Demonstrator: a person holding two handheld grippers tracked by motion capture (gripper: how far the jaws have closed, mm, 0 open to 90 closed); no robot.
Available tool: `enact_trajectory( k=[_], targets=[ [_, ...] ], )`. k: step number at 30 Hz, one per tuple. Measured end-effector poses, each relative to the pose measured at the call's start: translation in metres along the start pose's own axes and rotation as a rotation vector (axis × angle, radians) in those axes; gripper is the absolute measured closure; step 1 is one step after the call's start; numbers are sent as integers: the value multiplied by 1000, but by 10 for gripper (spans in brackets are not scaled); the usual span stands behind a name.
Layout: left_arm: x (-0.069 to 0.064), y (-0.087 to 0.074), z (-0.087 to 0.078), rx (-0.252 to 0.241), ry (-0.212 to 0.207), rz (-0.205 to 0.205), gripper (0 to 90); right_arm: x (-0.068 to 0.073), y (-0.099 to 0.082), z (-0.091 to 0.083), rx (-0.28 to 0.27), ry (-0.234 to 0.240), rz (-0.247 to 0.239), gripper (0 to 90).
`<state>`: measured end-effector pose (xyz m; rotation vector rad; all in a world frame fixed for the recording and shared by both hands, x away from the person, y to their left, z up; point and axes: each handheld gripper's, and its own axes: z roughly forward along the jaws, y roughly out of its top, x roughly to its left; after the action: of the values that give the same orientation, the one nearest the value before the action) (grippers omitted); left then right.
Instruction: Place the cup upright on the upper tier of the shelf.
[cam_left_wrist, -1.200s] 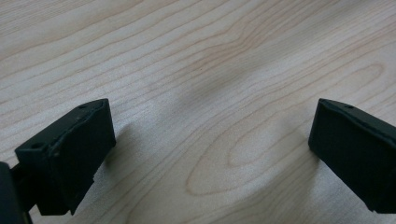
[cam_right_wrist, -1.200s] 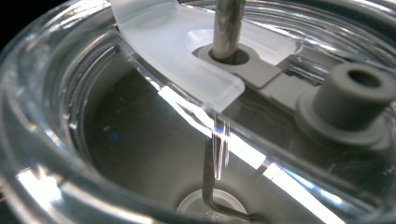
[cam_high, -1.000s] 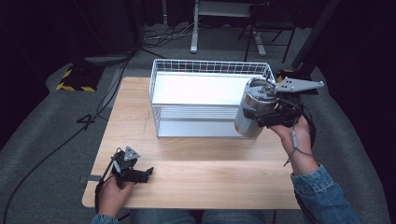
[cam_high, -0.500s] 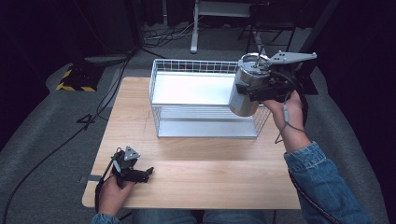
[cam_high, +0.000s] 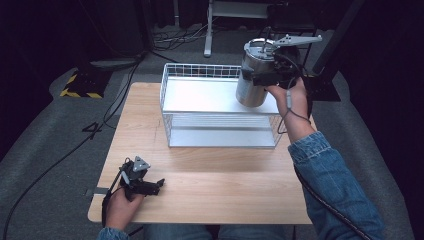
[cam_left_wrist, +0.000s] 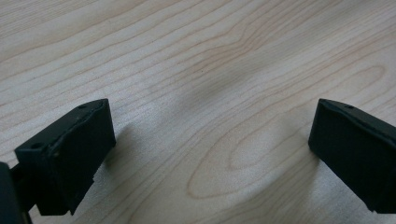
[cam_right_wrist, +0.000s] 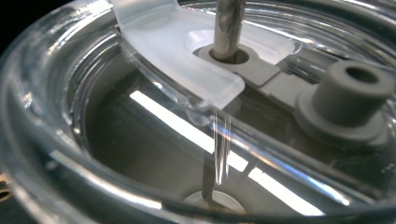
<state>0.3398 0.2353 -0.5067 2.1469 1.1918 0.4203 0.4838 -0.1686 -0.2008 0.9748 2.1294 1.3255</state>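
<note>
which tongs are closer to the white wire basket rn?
Right. The right tongs hold a steel tumbler with a clear lid above the white wire basket, at its far right corner. The left tongs rest on the wooden table near its front left edge.

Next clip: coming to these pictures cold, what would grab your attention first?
The steel tumbler stands out, held in the air by the right gripper above the right end of the white wire basket at the back of the wooden table. From the right gripper view its clear lid with a metal straw looms close. The left gripper rests open on the table's near left corner.
</note>
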Motion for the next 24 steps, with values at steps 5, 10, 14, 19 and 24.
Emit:
enact_trajectory(
  k=[5, 10, 14, 19, 24],
  targets=[
    [0, 0, 0, -2, 0, -3, 9, -5, 3, 14, -8, -4, 22, 37],
    [0, 0, 0, 0, 1, -1, 9, -12, 4, 29, -15, -13, 51, 37],
    [0, 0, 0, -1, 0, -3, 9, -15, 7, 39, -15, -36, 46, 37],
    [0, 0, 0, 0, -1, -3, 9, -13, 7, 51, -10, -43, 30, 36],
    [0, 0, 0, 0, 0, -3, 9, -9, 6, 64, 2, -27, 40, 37]
  ],
)
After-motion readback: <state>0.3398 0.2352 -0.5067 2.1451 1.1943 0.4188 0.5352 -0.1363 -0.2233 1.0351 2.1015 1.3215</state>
